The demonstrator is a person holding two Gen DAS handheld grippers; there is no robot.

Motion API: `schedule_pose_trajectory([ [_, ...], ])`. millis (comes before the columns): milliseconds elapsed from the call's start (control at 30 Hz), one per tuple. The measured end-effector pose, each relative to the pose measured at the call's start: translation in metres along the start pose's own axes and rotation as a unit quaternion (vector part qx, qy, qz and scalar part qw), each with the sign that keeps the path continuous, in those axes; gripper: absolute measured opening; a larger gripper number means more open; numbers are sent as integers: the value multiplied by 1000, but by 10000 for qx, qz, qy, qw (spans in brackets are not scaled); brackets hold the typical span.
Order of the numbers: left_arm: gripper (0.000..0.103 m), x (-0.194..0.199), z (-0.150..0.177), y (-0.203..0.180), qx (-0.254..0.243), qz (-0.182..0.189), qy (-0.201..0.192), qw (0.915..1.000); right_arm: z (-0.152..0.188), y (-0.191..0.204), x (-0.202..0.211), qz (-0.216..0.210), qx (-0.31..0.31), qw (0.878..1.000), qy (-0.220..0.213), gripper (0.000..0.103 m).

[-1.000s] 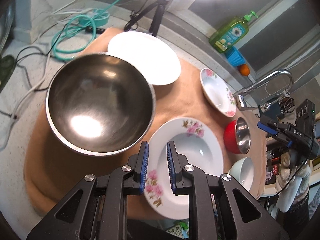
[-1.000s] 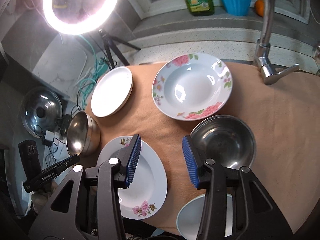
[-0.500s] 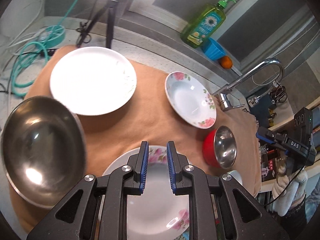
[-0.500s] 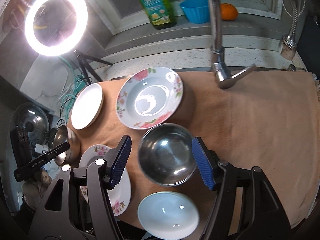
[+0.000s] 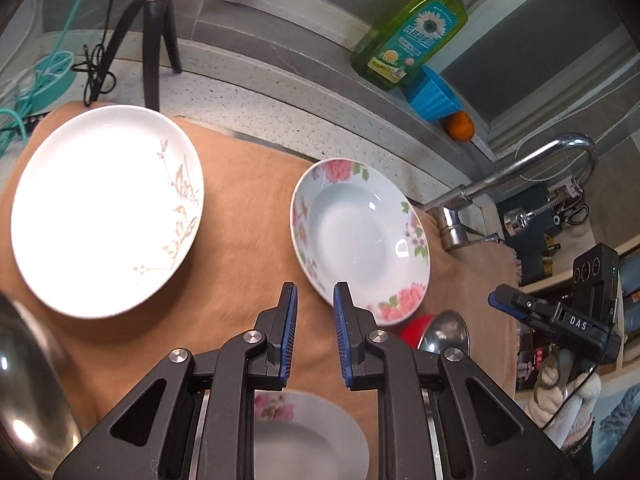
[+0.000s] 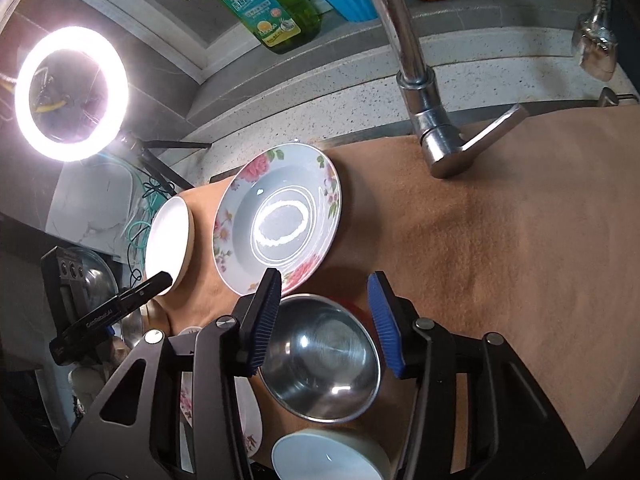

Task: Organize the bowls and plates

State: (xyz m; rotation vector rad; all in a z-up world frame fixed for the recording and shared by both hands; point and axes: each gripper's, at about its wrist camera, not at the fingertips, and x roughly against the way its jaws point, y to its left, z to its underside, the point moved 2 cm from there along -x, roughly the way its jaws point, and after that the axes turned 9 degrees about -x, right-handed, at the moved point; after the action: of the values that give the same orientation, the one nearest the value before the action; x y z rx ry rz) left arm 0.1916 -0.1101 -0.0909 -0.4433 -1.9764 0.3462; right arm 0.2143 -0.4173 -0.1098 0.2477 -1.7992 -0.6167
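My right gripper (image 6: pixel 324 316) hangs low over a small steel bowl with a red outside (image 6: pixel 320 364). Its jaws are closing with the bowl between them, and a sliver of gap still shows at the right pad. My left gripper (image 5: pixel 315 310) is empty, its jaws only a narrow gap apart, above the tan cloth (image 5: pixel 240 208). A rose-patterned deep plate (image 5: pixel 360 236) (image 6: pixel 280 224) lies just ahead and to its right. A white plate (image 5: pixel 104 208) (image 6: pixel 168 236) is at the left. A second rose plate (image 5: pixel 308 440) lies under the left fingers.
A large steel bowl (image 5: pixel 28 400) sits at the left edge, and a pale bowl (image 6: pixel 328 460) lies near the cloth's front edge. The faucet (image 6: pixel 424 100) stands behind the cloth. A soap bottle (image 6: pixel 264 4), blue cup and orange line the sill. A ring light (image 6: pixel 72 92) stands at the left.
The left gripper slid right, past the large steel bowl, toward the far rose plate. The right gripper moved over the small steel bowl, opened wide, then narrowed around it.
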Motion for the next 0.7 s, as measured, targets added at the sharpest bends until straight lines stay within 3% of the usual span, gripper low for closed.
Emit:
schedule_pose_trajectory([
  [700,17,-55,-46,17,54,-231,337,9992,-47,-2,-79,127,-128,9988,460,23],
])
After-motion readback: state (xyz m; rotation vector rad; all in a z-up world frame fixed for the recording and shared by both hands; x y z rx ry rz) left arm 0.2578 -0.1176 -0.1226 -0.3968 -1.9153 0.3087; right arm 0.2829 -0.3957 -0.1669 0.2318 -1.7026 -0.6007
